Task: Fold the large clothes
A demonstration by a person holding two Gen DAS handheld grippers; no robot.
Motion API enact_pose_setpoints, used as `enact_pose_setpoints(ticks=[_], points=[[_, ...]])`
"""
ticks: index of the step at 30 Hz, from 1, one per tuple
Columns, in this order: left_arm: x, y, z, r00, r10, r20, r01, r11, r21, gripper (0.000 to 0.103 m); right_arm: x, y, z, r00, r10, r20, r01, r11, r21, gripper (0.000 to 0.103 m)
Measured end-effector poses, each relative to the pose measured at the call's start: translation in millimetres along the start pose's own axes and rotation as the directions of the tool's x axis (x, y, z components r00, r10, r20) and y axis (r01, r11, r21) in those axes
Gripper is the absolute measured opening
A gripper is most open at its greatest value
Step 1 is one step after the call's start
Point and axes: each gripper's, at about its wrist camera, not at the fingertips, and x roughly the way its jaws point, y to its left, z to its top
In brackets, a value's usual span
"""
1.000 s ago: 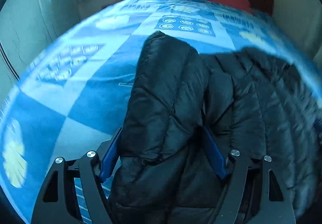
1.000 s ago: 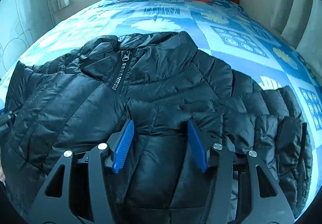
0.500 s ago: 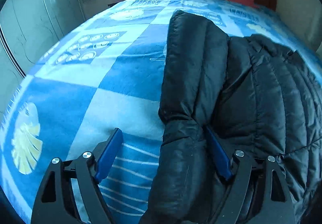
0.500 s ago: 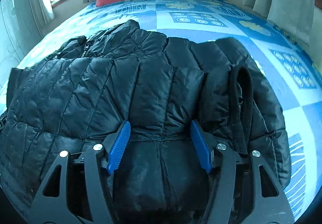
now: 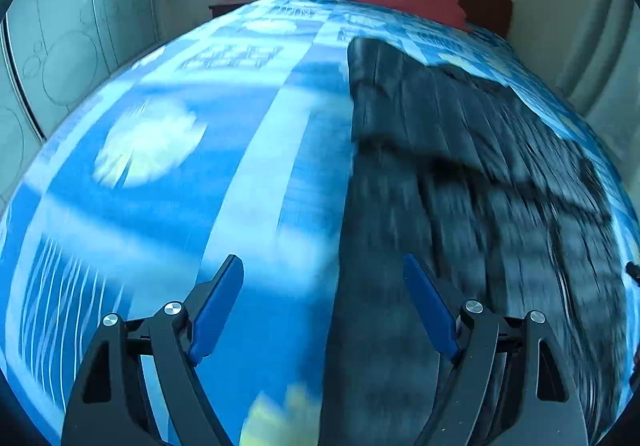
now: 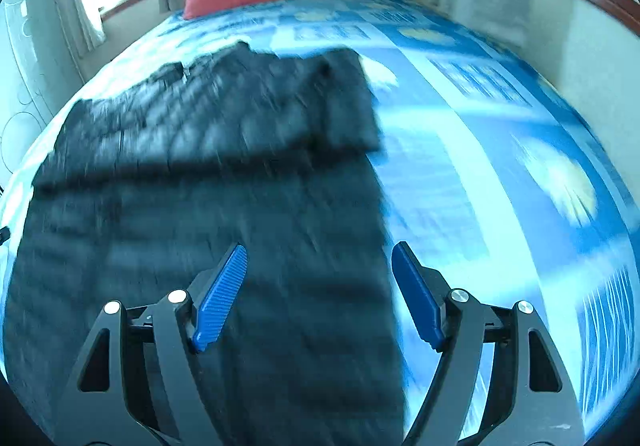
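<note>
Your left gripper point(image 5: 322, 302) hangs open over the jacket's point(image 5: 460, 181) left edge, gripping nothing. The jacket lies flat on the bed point(image 5: 180, 173), sleeves seemingly folded in. Your right gripper point(image 6: 318, 292), fingers just opened wider, holds nothing at the jacket's right edge; the lengthwise folds probably remain.

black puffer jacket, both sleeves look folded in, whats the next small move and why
Probably bring both grippers down onto the near hem of the black puffer jacket and grip it, to fold the bottom up toward the collar. The left gripper and right gripper both stand open with nothing pinched, the right's jaws having just been opening, each over a near edge of the jacket on the blue bedspread.
</note>
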Motion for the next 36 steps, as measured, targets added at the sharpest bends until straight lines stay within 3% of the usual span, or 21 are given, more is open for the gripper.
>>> enact_pose_setpoints(ticks=[6, 9, 13, 17, 20, 22, 24, 27, 33, 36], points=[[-25.4, 14.5, -66.6, 0.992, -0.097, -0.084, 0.094, 0.995, -0.043, 0.081, -31.2, -19.8, -78.0, 0.998, -0.026, -0.065, 0.025, 1.000, -0.008, 0.075], [-28.3, 19.2, -90.7, 0.987, -0.109, -0.120, 0.102, 0.992, -0.068, 0.081, -37.6, -25.5, -101.4, 0.996, -0.008, -0.091, 0.009, 1.000, 0.012, 0.075], [-42.8, 10.3, -113.7, 0.987, -0.106, -0.117, 0.105, 0.994, -0.012, 0.081, -42.6, -27.1, -119.5, 0.995, 0.019, -0.099, -0.016, 0.999, 0.028, 0.075], [-49.9, 9.2, -132.7, 0.982, -0.136, -0.129, 0.135, 0.991, -0.018, 0.081, -48.9, -27.5, -134.2, 0.992, 0.060, -0.108, -0.054, 0.997, 0.056, 0.075], [-54.8, 5.0, -140.6, 0.980, -0.152, -0.131, 0.152, 0.988, -0.007, 0.078, -55.7, -25.5, -140.7, 0.990, 0.082, -0.112, -0.077, 0.996, 0.051, 0.065], [-57.2, -0.7, -146.5, 0.970, -0.191, -0.151, 0.193, 0.981, -0.001, 0.077, -59.9, -24.6, -143.9, 0.986, 0.112, -0.126, -0.105, 0.993, 0.058, 0.051], [-61.6, -6.1, -153.4, 0.969, -0.197, -0.151, 0.203, 0.979, 0.024, 0.076, -65.4, -20.5, -148.2, 0.983, 0.121, -0.135, -0.116, 0.992, 0.044, 0.049], [-65.7, -9.9, -157.5, 0.969, -0.203, -0.138, 0.211, 0.977, 0.042, 0.064, -69.3, -18.7, -152.3, 0.981, 0.139, -0.138, -0.135, 0.990, 0.042, 0.039], [-75.6, -13.5, -157.2, 0.973, -0.211, -0.099, 0.217, 0.974, 0.061, 0.026, -81.7, -18.5, -155.6, 0.974, 0.189, -0.122, -0.183, 0.981, 0.061, 0.014], [-83.3, -14.5, -154.3, 0.975, -0.208, -0.075, 0.213, 0.974, 0.069, 0.014, -89.9, -18.6, -153.3, 0.971, 0.212, -0.112, -0.205, 0.976, 0.071, 0.010]])
